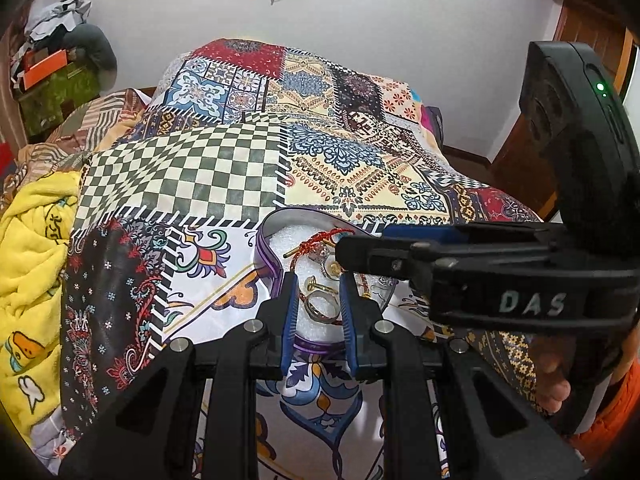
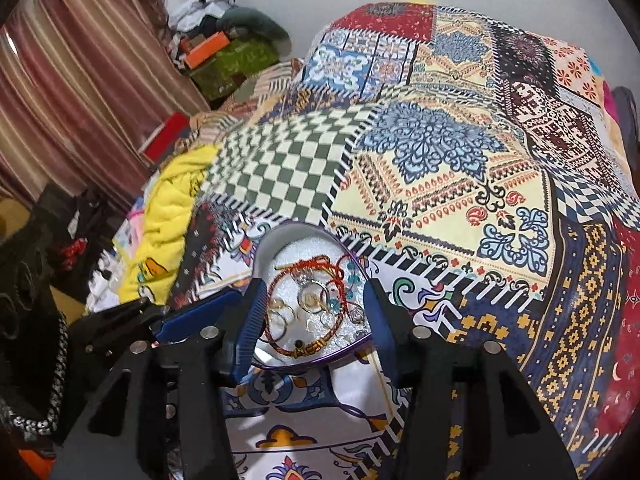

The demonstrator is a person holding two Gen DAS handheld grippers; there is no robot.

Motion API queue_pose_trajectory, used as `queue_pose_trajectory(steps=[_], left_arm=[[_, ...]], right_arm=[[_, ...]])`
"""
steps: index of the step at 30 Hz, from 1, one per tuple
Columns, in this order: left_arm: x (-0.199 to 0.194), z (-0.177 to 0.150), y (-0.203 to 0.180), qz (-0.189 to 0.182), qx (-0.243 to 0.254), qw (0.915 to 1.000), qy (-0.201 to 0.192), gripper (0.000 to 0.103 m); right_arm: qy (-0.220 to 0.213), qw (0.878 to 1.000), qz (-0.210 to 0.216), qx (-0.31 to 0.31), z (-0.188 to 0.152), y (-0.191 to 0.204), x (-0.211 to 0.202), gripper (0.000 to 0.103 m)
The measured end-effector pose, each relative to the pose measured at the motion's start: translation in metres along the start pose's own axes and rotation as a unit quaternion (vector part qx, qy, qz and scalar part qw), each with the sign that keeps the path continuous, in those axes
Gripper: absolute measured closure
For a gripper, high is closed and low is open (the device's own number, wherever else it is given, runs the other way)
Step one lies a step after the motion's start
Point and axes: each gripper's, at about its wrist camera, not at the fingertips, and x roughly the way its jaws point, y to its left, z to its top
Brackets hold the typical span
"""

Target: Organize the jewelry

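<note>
Clearly we are in the placing stage of the job: the jewelry is gathered in a purple heart-shaped tin that lies on the patterned bedspread, and both tools hang over it.

In the right wrist view, the right gripper has its jaws well apart and standing either side of the tin's contents, over the red beaded bracelet and the thin rings inside. Nothing is pressed between its pads, so we judge that it has let a piece go or is about to choose one.

In the left wrist view, the left gripper has its jaws drawn closer together, yet a clear gap shows between them. A gold ring lies on the white padding in that gap. We cannot tell whether the pads touch the ring; it looks free.

The red thread bracelet lies toward the far lobe of the tin, beside the right tool's fingers, which cross the left view from the side.

Next, we think, one tool must come down on a single piece and nip it without snagging the threads tangled round it. The pieces overlap, so a careless pinch could lift two at once.
</note>
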Motion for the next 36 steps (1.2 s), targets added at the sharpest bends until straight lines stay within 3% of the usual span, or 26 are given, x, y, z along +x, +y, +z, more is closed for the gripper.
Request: queue_pose_trajectory(steps=[11,18,24,29,32,34,36], left_arm=[[-0.049,0.012,0.002,0.019,-0.009,0.9989,-0.043,0.084],[-0.124,0.026,-0.009,0.022,-0.008,0.9929,-0.117,0.084],[-0.208,0.027,-0.036,0.019,0.014,0.9774,-0.21,0.08],[-0.278,0.015,-0.061,0.018,0.04,0.9554,-0.292,0.062],[-0.305,0.003,-0.074,0.03,0.049,0.9427,-0.329,0.047],[-0.318,-0.004,-0.08,0.042,0.048,0.9366,-0.344,0.04],[-0.324,-0.01,-0.081,0.048,0.045,0.9356,-0.347,0.031]], right_arm=[[-0.099,0.994,-0.033,-0.024,0.005,0.028,-0.077,0.057],[-0.2,0.973,-0.088,-0.071,-0.015,0.074,-0.155,0.057],[-0.302,0.94,-0.121,-0.105,-0.043,0.121,-0.226,0.057],[-0.364,0.916,-0.131,-0.11,-0.067,0.147,-0.269,0.055],[-0.388,0.904,-0.143,-0.107,-0.08,0.158,-0.282,0.042],[-0.401,0.897,-0.153,-0.104,-0.085,0.162,-0.285,0.029],[-0.415,0.889,-0.169,-0.094,-0.092,0.164,-0.288,0.011]])
